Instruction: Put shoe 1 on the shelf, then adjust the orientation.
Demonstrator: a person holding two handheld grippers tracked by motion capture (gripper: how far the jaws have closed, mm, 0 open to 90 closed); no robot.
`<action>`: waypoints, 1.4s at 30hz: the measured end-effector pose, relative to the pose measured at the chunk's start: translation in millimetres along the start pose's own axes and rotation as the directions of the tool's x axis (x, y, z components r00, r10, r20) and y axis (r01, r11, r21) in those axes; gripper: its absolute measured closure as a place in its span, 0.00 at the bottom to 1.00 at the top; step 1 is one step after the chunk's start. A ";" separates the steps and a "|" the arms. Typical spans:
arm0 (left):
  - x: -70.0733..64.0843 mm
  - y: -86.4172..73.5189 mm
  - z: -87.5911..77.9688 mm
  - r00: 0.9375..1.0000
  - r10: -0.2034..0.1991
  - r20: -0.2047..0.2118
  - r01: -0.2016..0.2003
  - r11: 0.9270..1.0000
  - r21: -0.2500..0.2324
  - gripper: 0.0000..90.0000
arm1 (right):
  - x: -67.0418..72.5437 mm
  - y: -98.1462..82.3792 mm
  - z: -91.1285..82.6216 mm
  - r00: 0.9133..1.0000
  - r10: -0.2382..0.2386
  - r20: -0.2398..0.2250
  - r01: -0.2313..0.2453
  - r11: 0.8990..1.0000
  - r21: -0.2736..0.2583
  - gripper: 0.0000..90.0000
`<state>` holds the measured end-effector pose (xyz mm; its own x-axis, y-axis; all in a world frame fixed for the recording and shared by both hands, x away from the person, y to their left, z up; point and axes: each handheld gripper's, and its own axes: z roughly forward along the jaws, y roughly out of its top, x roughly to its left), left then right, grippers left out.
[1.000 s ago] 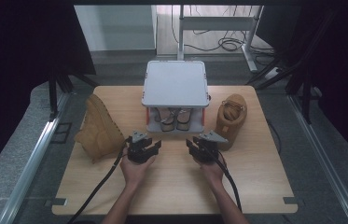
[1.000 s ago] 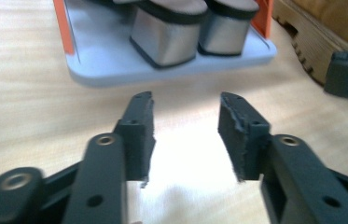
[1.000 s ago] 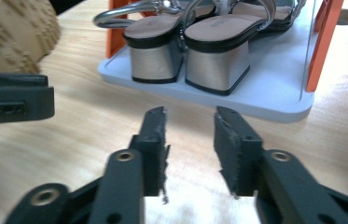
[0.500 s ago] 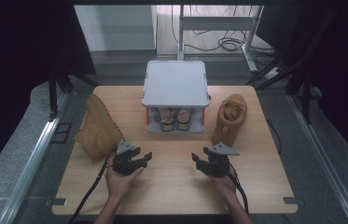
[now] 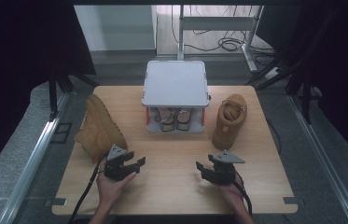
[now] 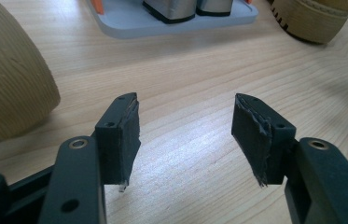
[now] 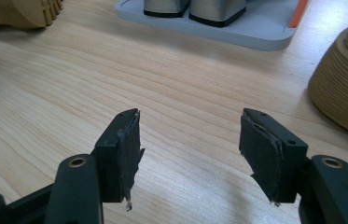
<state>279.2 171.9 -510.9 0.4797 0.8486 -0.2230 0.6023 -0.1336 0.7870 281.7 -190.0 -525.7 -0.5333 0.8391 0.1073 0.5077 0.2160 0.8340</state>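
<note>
Both tongs, left tongs (image 5: 139,163) and right tongs (image 5: 202,168), gape wide, empty (nothing held); swinging carelessly could bump the tan boot (image 5: 98,129).

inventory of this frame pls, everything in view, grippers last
table: 1, light wood, centre of the high view
rack: 1, grey with orange posts, back centre of table
shoes on rack: 1 pair, pale with dark soles, on its lower shelf
left boot: 1, tan, lying on its side at table's left
right boot: 1, tan, upright, right of the rack
cables: several, black, on the floor behind the table
left gripper: 1, black, open, front left, in a hand
right gripper: 1, black, open, front right, in a hand
</note>
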 end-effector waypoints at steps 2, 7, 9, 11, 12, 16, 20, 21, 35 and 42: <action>-0.4 0.5 -2.1 1.000 0.000 0.000 0.000 1.000 -0.007 0.46 | -1.3 -0.1 -1.3 1.000 0.002 0.008 -0.002 1.000 -0.002 0.43; -0.4 7.1 -15.1 1.000 0.005 0.007 -0.005 0.999 -0.042 0.55 | -6.2 1.5 -5.3 1.000 0.011 0.026 -0.011 1.000 -0.013 0.43; 0.0 11.3 -20.7 1.000 0.005 0.011 -0.004 0.999 -0.047 0.63 | -7.8 1.2 -6.9 0.999 0.019 0.029 -0.018 1.000 -0.017 0.43; 0.9 13.7 -25.4 1.000 0.001 0.026 0.000 0.999 -0.048 0.74 | -8.8 1.2 -8.2 0.999 0.023 0.036 -0.022 1.000 -0.020 0.43; 1.8 15.0 -28.2 1.000 0.006 0.024 -0.005 0.999 -0.045 0.78 | -9.2 1.2 -8.6 0.999 0.024 0.038 -0.023 0.999 -0.022 0.43; 8.4 18.2 -44.1 1.000 0.008 0.023 -0.007 0.998 -0.058 0.90 | -9.4 1.5 -8.4 0.998 0.025 0.050 -0.023 0.999 -0.022 0.43; 23.7 21.5 -65.1 1.000 -0.012 0.009 0.012 0.997 -0.082 0.95 | -8.7 2.3 -6.8 0.998 0.023 0.051 -0.022 1.000 -0.018 0.44; 29.7 22.2 -72.3 1.000 -0.024 -0.003 0.024 0.995 -0.094 0.96 | -8.7 2.1 -6.1 0.998 0.020 0.052 -0.019 1.000 -0.018 0.44; 102.5 7.4 -115.6 0.974 -0.173 -0.149 0.152 0.978 -0.144 0.98 | -12.0 -0.7 -2.9 0.996 0.025 0.089 -0.025 1.000 -0.006 0.44; 133.3 -19.9 -116.7 0.946 -0.239 -0.220 0.221 0.970 -0.106 0.99 | -11.3 -3.1 1.0 0.995 0.010 0.097 -0.012 1.000 0.019 0.43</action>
<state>256.7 347.4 -489.1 0.1694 0.9471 -0.2726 0.6222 0.1117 0.7748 286.9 -199.7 -530.1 -0.4595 0.8859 0.0629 0.5267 0.2149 0.8224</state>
